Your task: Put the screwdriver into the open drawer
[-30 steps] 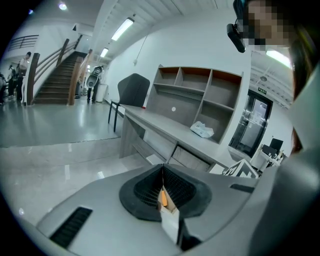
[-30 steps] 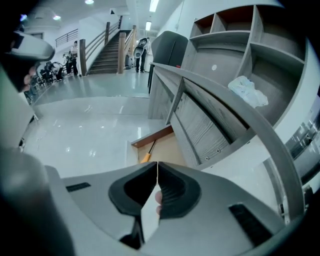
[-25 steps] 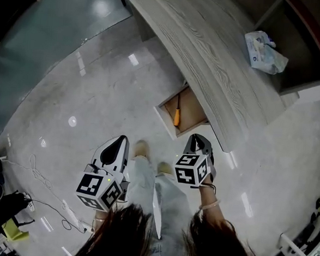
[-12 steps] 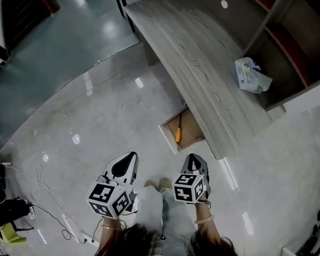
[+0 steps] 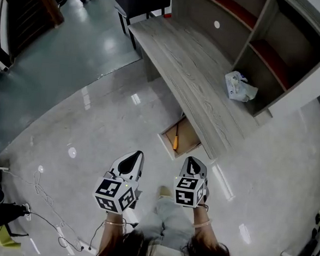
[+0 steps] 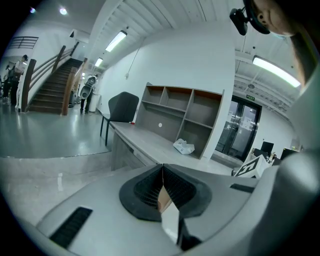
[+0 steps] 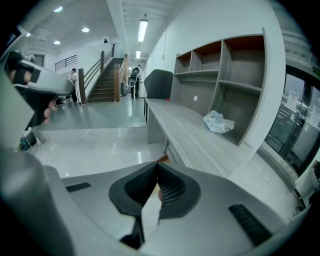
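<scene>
The screwdriver (image 5: 175, 140), orange-handled, lies inside the open drawer (image 5: 166, 140) that sticks out from under the grey wooden desk (image 5: 191, 77). My left gripper (image 5: 135, 157) hangs shut and empty over the floor, left of and nearer than the drawer. My right gripper (image 5: 194, 162) is also shut with nothing between its jaws, just in front of the drawer. In the left gripper view the left gripper (image 6: 162, 167) has its jaws pressed together; in the right gripper view the right gripper (image 7: 157, 166) shows the same. Both point toward the desk.
A crumpled white bag (image 5: 239, 86) lies on the desk by the shelf unit (image 5: 275, 45). A dark chair (image 5: 139, 0) stands at the desk's far end. Cables (image 5: 46, 199) trail over the glossy floor at lower left. The person's legs (image 5: 164, 229) are below the grippers.
The view has pulled back and up from the desk. The drawer with the screwdriver now lies farther from both grippers, which stayed shut and empty.
</scene>
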`<state>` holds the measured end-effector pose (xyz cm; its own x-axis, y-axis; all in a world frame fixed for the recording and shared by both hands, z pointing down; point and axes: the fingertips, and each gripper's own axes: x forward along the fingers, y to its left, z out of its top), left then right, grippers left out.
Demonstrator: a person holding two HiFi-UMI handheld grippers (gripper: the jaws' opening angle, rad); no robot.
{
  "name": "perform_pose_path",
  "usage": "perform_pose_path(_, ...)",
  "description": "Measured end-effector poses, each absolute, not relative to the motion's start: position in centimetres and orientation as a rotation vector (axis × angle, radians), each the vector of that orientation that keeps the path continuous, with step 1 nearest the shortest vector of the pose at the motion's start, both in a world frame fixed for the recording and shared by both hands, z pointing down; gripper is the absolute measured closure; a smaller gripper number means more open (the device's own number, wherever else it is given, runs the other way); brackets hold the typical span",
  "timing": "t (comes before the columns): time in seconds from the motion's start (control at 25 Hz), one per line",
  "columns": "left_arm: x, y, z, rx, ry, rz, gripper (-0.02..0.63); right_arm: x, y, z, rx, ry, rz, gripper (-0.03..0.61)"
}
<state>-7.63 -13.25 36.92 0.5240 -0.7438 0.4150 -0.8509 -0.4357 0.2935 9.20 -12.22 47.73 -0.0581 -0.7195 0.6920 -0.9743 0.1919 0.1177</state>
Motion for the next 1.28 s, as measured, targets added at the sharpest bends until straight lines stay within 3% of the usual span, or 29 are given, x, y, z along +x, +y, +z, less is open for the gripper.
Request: perform_pose_path(1.28,-7.5,1.1,22.6,2.621,-1.190,0.124,0.597,5.3,0.6,31.4,1.783,-1.955,0.340,0.551)
